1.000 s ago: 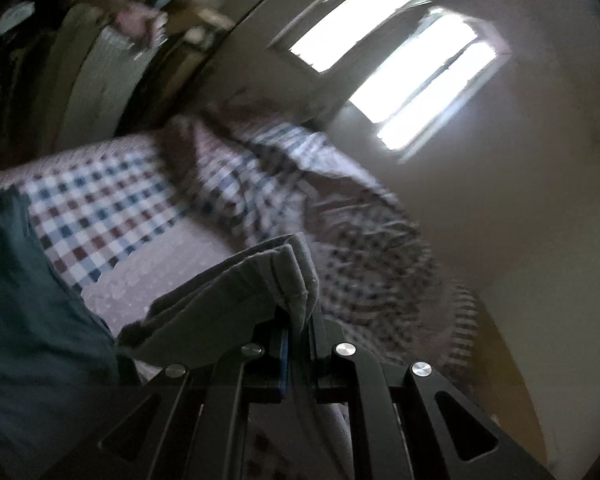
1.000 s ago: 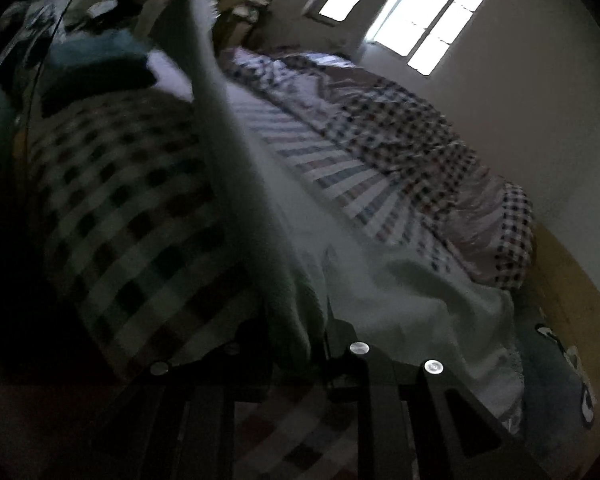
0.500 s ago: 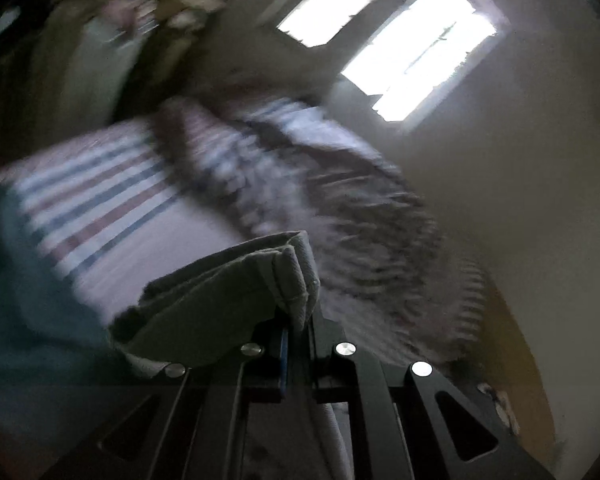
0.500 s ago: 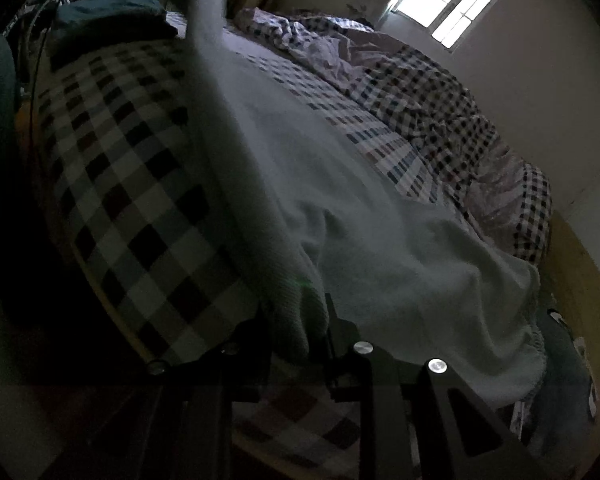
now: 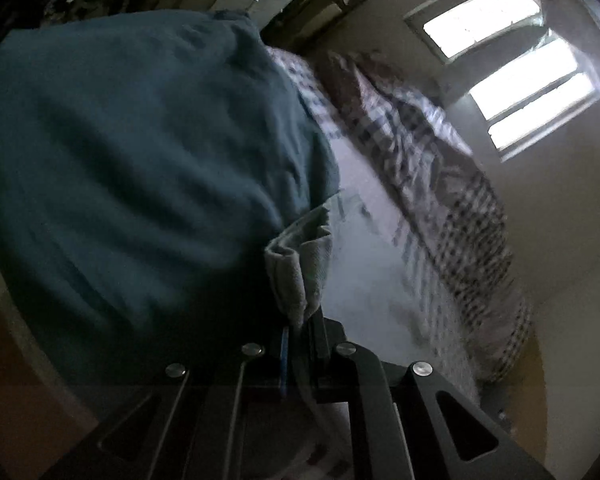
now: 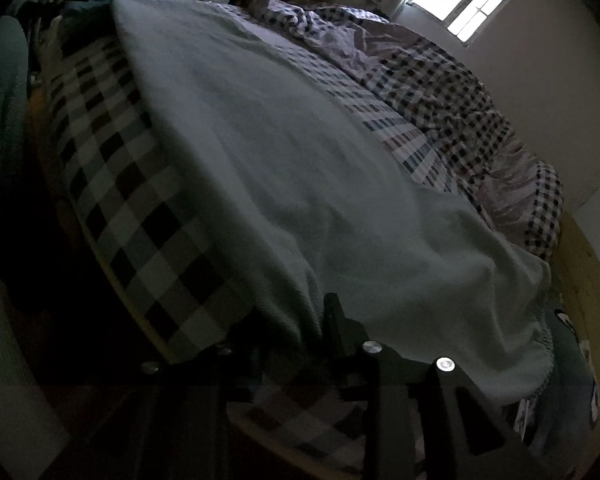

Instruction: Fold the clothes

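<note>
Pale garment [image 6: 284, 184] seemingly pinched in both tongs.

checked bed [image 6: 140, 208], pale cloth [image 6: 292, 168], rumpled quilt [image 6: 440, 92]

dim room, bright window [image 5: 512, 68], checked bed [image 6: 112, 208]

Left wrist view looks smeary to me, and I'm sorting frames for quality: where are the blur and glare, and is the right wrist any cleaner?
Left wrist: checked quilt motion-streaked, window blown out. Right wrist: sharper, pale garment readable, foreground dim.
</note>
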